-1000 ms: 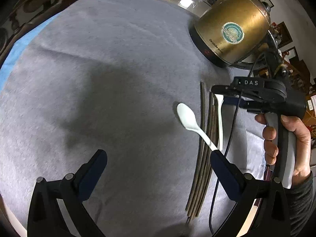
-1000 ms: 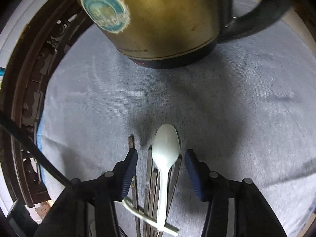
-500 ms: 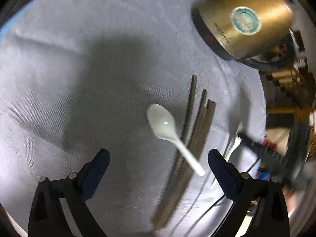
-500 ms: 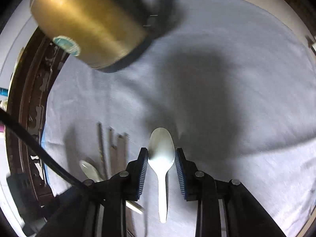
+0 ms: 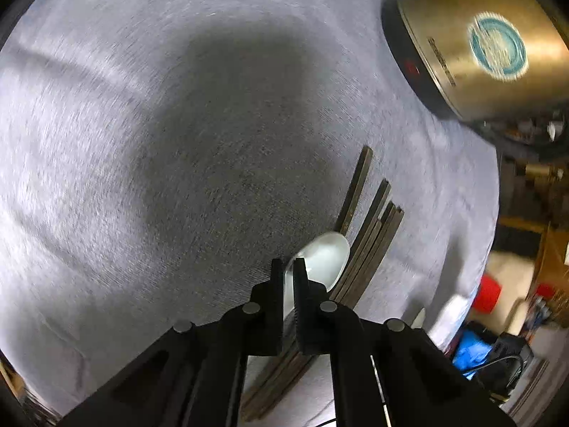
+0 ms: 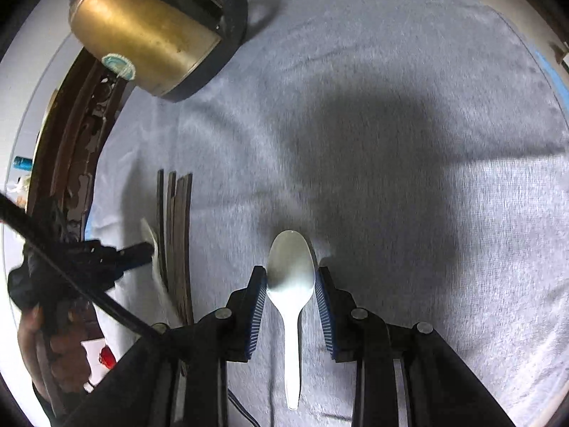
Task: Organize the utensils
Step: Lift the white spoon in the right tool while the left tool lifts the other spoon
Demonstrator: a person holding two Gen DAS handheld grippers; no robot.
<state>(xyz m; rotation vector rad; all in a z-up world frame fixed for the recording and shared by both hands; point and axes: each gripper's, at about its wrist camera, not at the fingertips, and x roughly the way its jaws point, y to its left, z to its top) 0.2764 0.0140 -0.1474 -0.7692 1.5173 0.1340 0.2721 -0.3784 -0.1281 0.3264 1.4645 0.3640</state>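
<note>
Two white plastic spoons and several dark brown chopsticks [image 5: 370, 220] are on a grey cloth [image 5: 142, 142]. My left gripper [image 5: 288, 267] is shut on the edge of one white spoon [image 5: 323, 259], whose bowl rests against the chopsticks. The right wrist view shows that left gripper [image 6: 138, 251] at the chopsticks [image 6: 177, 231], touching its spoon [image 6: 147, 231]. My right gripper [image 6: 291, 277] is shut on the other white spoon [image 6: 290, 267]. Its blue pads press the sides of the bowl and the handle points back under the gripper, just above the cloth [image 6: 391, 142].
A brass-coloured electric kettle [image 5: 480, 42] stands on the cloth beyond the chopsticks, also the kettle [image 6: 149, 35] at the upper left of the right wrist view. A carved wooden table edge [image 6: 71, 142] borders the cloth. A person's hand [image 6: 53, 348] holds the left gripper.
My left gripper came down over the spoon on the chopsticks and went from wide open to shut. My right gripper closed on its spoon and carried it sideways away from the chopsticks and kettle.
</note>
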